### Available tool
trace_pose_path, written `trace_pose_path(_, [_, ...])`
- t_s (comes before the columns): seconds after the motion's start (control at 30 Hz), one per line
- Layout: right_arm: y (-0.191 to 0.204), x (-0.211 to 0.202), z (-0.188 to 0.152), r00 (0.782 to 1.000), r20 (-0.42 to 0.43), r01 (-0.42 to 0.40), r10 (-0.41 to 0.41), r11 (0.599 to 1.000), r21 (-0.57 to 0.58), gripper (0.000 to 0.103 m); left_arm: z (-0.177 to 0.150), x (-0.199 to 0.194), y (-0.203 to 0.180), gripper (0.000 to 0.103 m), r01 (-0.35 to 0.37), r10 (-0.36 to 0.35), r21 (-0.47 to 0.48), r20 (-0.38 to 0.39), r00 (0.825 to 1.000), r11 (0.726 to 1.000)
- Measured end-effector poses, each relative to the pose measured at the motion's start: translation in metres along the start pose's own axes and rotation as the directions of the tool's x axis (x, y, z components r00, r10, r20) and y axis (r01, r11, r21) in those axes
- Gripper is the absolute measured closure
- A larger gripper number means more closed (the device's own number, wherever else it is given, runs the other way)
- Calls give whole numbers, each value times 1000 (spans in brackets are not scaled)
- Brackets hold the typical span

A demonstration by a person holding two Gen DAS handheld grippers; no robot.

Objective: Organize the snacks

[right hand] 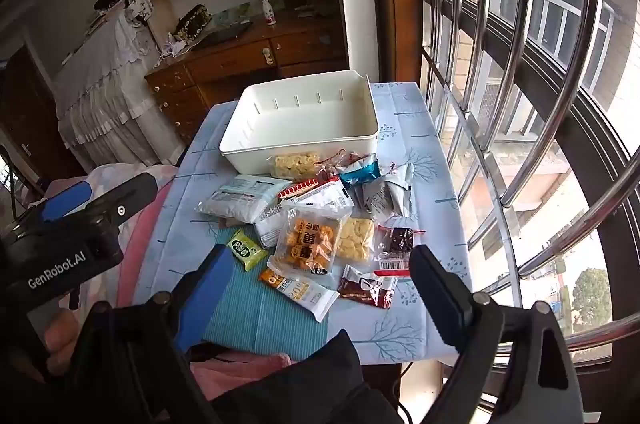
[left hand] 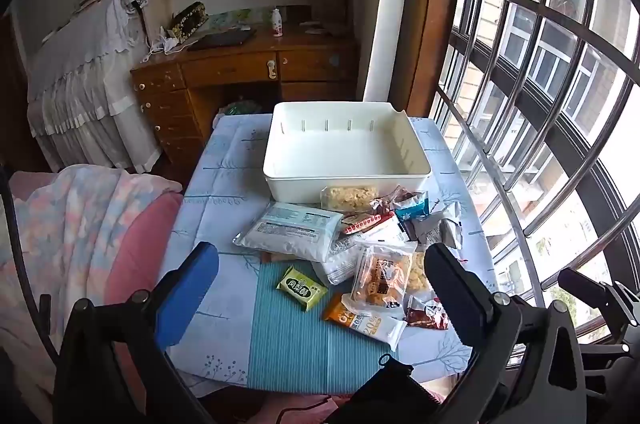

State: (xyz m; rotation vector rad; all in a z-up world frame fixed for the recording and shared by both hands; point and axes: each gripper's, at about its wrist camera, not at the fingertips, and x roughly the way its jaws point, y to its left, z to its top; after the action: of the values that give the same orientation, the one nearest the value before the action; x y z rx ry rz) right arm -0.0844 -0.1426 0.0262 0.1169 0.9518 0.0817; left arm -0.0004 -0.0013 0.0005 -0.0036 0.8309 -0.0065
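Note:
A white empty bin (left hand: 280, 159) (right hand: 240, 147) stands at the far half of the table. In front of it lies a loose heap of snack packs: a large white pack (left hand: 292, 230) (right hand: 240, 197), a clear pack of orange pastries (left hand: 382, 276) (right hand: 310, 240), a green packet (left hand: 302, 287) (right hand: 246, 248), an orange-and-white bar (left hand: 368, 320) (right hand: 300, 290), a dark red packet (left hand: 426, 314) (right hand: 368, 288) and a blue packet (left hand: 412, 207) (right hand: 360, 169). My left gripper (left hand: 324, 284) (right hand: 100, 199) hovers open above the heap's near side. My right gripper (right hand: 322, 288) also hangs open over the nearest packs, touching none.
The table carries a pale blue cloth (left hand: 224, 183) with a teal mat (left hand: 288, 336) at the near edge. Steel window bars (right hand: 520, 103) close off the right side. A pink and pastel blanket (left hand: 80, 224) lies on the left, and a wooden desk (left hand: 240, 71) stands behind.

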Motion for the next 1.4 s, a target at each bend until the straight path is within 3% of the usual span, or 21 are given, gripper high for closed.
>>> trace_pose_path(0.5, [1, 3, 1, 1000, -16, 3, -3, 1000, -2, 12, 15, -2, 12, 1, 19, -18, -13, 5, 1000, 1000])
trace_pose_path(1.4, [2, 16, -2, 1000, -23, 5, -5, 1000, -5, 12, 9, -3, 9, 1, 12, -12, -17, 16, 1000, 1000])
